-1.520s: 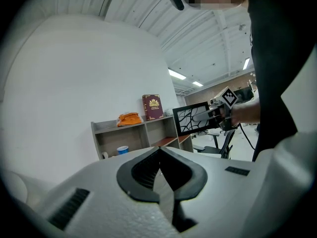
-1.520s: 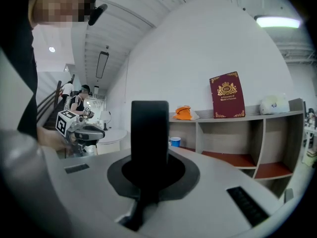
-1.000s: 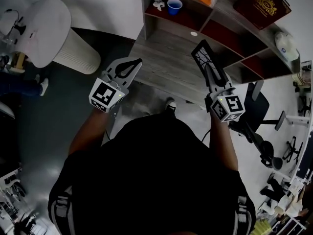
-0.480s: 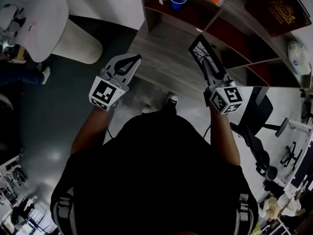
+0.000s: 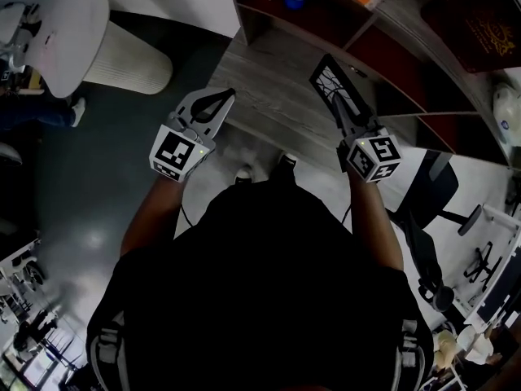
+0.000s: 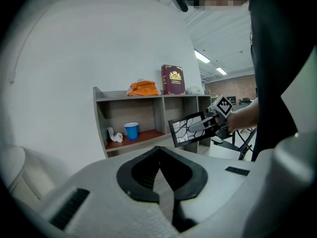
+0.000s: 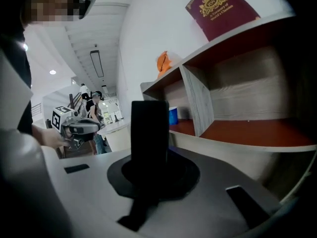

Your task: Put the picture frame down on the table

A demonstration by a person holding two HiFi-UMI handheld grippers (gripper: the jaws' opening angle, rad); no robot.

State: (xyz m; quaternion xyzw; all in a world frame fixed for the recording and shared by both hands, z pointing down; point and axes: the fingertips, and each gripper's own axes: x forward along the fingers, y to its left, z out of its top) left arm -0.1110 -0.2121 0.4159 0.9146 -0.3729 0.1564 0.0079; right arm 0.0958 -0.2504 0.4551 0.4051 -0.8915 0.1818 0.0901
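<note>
Before a wooden shelf, a person holds two grippers over the grey table at its foot. The right gripper has its jaws clamped on the lower edge of the frame, which is raised and tilted above the tabletop, just in front of the shelf's lower openings and not resting on anything. The left gripper, further from the shelf's centre, hovers at the table's near corner with its jaws pressed together and nothing between them. Only the left gripper view shows the frame face-on, a dark border round a pale picture of branching black lines, with the right gripper gripping one side. The right gripper view shows the frame only as a dark upright slab between the jaws, and beyond it the left gripper in the person's hand. A blue cup stands in the shelf's lower left compartment and a maroon book stands on the shelf's top; from the head view the book appears at the shelf's far right.
</note>
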